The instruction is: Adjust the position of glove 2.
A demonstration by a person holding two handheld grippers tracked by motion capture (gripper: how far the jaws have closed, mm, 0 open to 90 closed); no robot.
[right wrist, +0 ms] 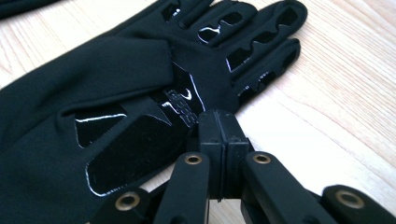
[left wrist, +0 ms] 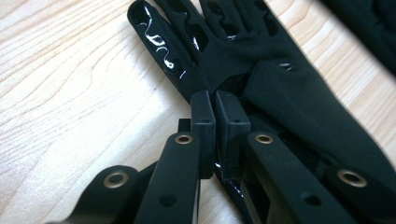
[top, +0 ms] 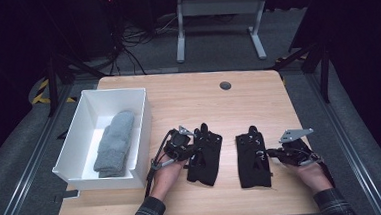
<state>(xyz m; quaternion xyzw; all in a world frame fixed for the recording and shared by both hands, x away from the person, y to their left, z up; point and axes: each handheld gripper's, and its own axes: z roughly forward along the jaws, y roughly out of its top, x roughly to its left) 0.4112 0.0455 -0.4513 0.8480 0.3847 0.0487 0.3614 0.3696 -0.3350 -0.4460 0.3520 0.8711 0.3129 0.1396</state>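
Note:
Two black gloves lie flat side by side on the wooden table, fingers pointing away from me. My left gripper (top: 191,151) sits at the left edge of the left glove (top: 205,159). In the left gripper view its jaws (left wrist: 215,95) are pinched together on the fabric of that glove (left wrist: 280,93) near the base of the thumb. My right gripper (top: 272,153) sits at the right edge of the right glove (top: 253,161). In the right gripper view its jaws (right wrist: 218,114) are shut on the edge of that glove (right wrist: 93,74), by the printed palm.
A white open box (top: 75,139) stands at the table's left side with a grey knitted item (top: 114,142) lying in it. A round cable port (top: 225,85) sits near the table's far edge. Bare wood lies beyond the gloves.

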